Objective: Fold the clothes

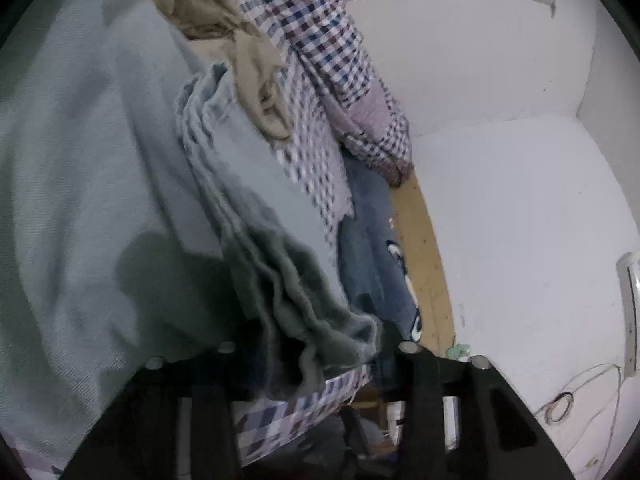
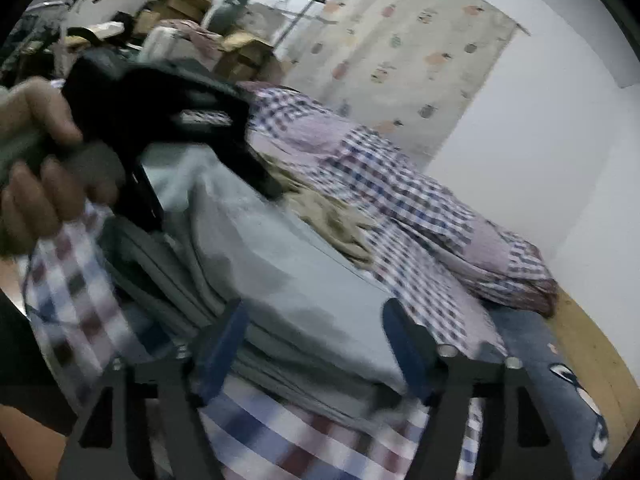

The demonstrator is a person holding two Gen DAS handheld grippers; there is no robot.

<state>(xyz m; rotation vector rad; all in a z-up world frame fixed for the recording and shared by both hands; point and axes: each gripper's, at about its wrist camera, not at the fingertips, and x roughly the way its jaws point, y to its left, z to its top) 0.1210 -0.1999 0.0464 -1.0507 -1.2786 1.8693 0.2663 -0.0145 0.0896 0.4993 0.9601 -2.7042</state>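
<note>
Right wrist view: right tool point(image 2: 316, 344) wide open over grey garment point(image 2: 304, 280).

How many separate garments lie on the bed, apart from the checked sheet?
2: a folded grey garment near the camera, and a crumpled beige garment behind it beside the checked quilt. Others may be hidden.

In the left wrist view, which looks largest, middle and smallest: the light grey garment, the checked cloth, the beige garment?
As they look in the left wrist view:
1. light grey garment, filling the left half, though it lies nearest the camera, so this is unsure
2. checked cloth
3. beige garment, clearly smallest
</note>
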